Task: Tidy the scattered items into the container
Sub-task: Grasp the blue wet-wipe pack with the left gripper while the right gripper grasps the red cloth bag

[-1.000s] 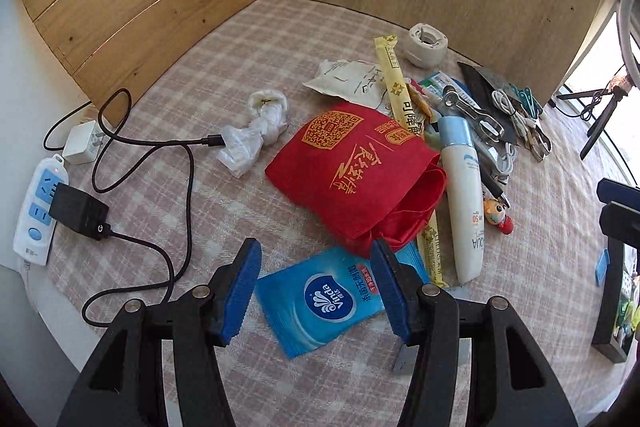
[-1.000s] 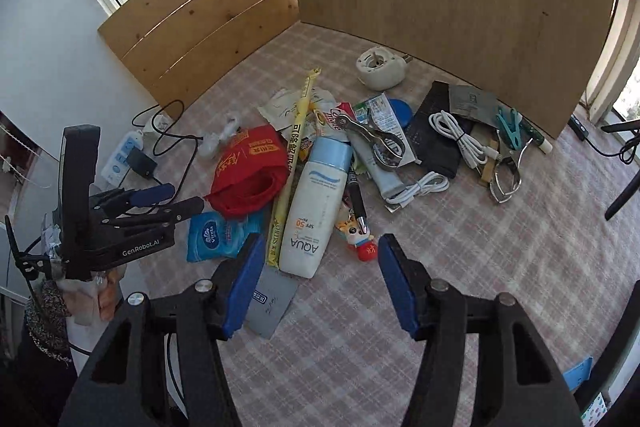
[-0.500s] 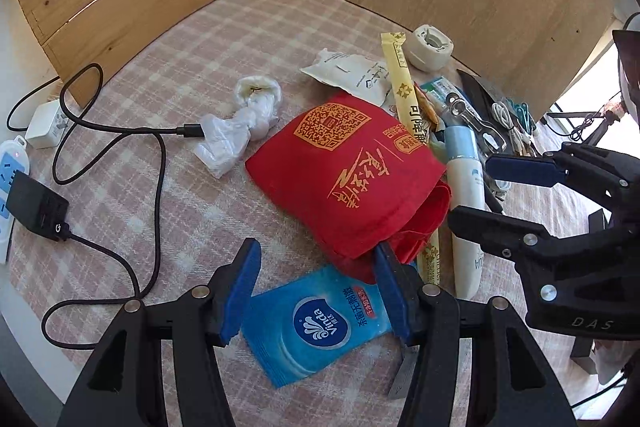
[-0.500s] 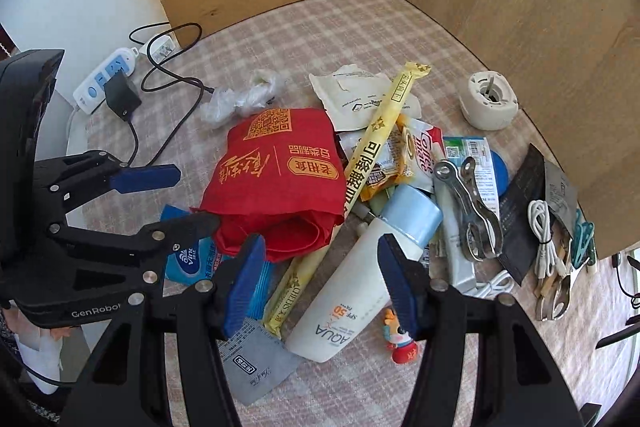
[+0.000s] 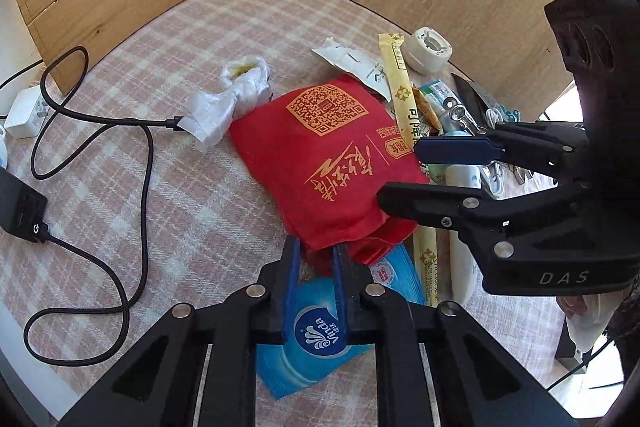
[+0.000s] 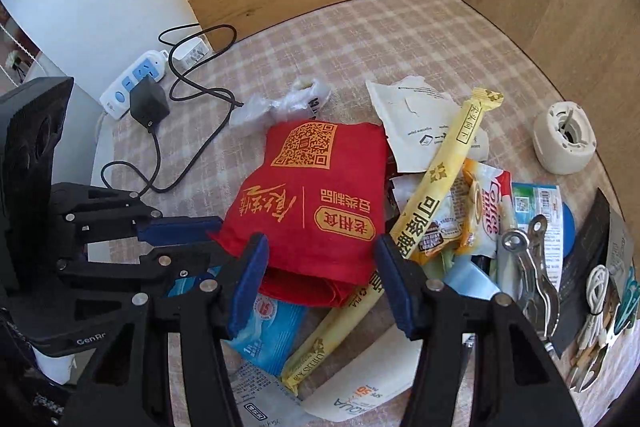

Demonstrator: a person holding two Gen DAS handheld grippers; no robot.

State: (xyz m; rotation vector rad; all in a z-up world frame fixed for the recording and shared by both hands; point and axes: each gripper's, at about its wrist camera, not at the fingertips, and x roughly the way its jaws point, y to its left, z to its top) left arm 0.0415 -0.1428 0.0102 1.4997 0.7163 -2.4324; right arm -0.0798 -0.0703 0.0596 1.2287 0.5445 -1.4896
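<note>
A red cloth bag [image 5: 320, 155] with gold print lies on the checked tablecloth; it also shows in the right wrist view [image 6: 316, 203]. My left gripper [image 5: 314, 255] has its jaws narrowed at the bag's near edge, above a blue Vinda tissue pack [image 5: 316, 339]; whether it pinches the cloth I cannot tell. My right gripper [image 6: 320, 267] is open and empty, its fingers straddling the bag's near end. It shows in the left wrist view [image 5: 420, 171] over the bag's right side.
A long yellow sachet [image 6: 440, 179], a white sunscreen bottle [image 6: 360, 399], snack packets, a metal clip [image 6: 528, 267], white cables and a white round holder [image 6: 564, 139] lie to the right. A crumpled plastic bag [image 5: 228, 103], a black cable [image 5: 140, 147] and a power strip [image 6: 132, 87] lie left.
My left gripper's jaws have closed in from wide open and moved forward to the bag's edge. My right gripper has swung in over the red bag.
</note>
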